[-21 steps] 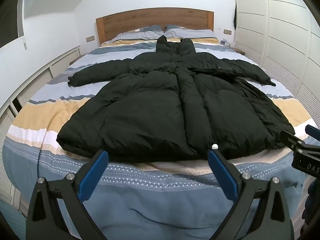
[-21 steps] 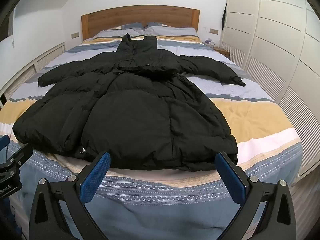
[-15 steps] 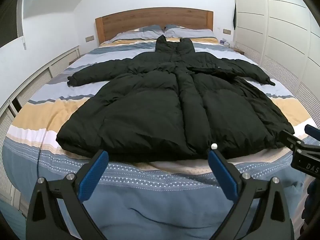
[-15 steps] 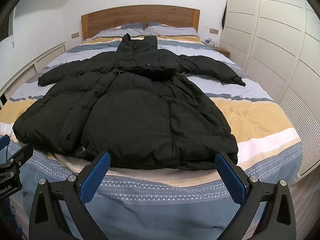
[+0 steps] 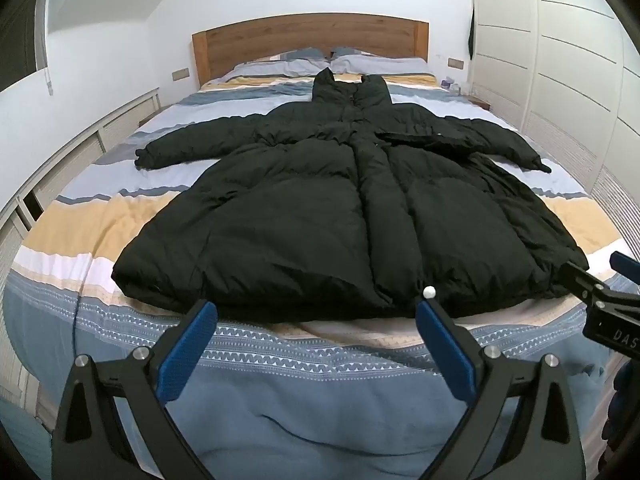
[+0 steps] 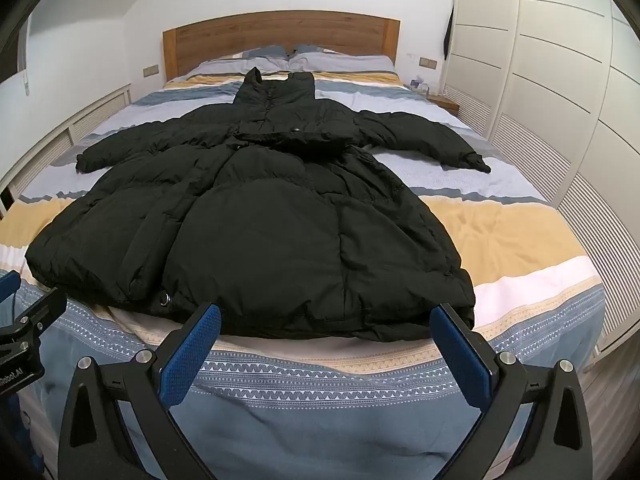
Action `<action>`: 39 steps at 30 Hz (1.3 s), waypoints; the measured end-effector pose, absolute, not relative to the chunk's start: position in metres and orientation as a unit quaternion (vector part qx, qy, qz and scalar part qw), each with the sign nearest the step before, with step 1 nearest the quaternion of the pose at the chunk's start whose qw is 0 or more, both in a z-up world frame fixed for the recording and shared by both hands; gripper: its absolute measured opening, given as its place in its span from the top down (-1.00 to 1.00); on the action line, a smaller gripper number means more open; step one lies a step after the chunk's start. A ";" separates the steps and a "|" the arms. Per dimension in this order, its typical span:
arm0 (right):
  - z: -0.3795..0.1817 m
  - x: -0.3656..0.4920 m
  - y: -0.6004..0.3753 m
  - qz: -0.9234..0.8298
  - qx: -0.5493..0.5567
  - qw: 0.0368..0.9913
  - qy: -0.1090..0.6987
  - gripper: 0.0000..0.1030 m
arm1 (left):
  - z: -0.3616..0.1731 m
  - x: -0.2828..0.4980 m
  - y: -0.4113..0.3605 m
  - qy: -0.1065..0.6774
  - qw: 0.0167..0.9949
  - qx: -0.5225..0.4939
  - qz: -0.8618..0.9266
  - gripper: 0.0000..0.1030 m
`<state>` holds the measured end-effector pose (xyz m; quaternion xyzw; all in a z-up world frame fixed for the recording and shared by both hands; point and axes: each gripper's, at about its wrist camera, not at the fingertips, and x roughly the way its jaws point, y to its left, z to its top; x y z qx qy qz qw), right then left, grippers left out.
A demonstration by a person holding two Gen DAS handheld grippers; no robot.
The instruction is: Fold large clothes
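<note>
Looking from the left wrist
Hidden: the right claw [image 5: 624, 276] is cut off at the right edge, so only its tip shows.
Left claw [image 5: 316, 318]: wide open, holding nothing, blue pads [image 5: 186, 350] apart.
Coat [image 5: 340, 216]: big, black and puffy, flat on the bed [image 5: 280, 408], sleeves spread; its bottom edge is just past the claw tips.
Room: bare striped cover on both sides of the coat.

Looking from the right wrist
Hidden: the left claw [image 6: 24, 316] is cut off at the left edge.
Right claw [image 6: 326, 320]: wide open, holding nothing.
Coat [image 6: 260, 232]: its bottom edge is just past the tips.
Room: wide bare cover on the right, toward the white wardrobe [image 6: 560, 80].
</note>
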<state>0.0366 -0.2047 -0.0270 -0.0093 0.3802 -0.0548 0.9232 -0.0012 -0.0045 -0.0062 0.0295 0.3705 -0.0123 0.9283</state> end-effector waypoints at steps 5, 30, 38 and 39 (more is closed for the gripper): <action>-0.025 0.035 -0.204 -0.053 -0.012 0.924 0.379 -0.99 | -0.009 -0.002 -0.007 0.372 0.928 0.029 -0.014 -0.96; -0.032 0.044 -0.209 -0.061 -0.011 0.921 0.386 -0.99 | -0.008 0.007 0.004 0.383 0.923 0.001 -0.039 -0.96; -0.034 0.046 -0.210 -0.062 -0.009 0.919 0.389 -0.99 | -0.005 0.010 0.010 0.384 0.922 0.000 -0.044 -0.96; -0.035 0.047 -0.210 -0.061 -0.009 0.919 0.390 -0.99 | -0.006 0.011 0.011 0.384 0.922 0.002 -0.039 -0.96</action>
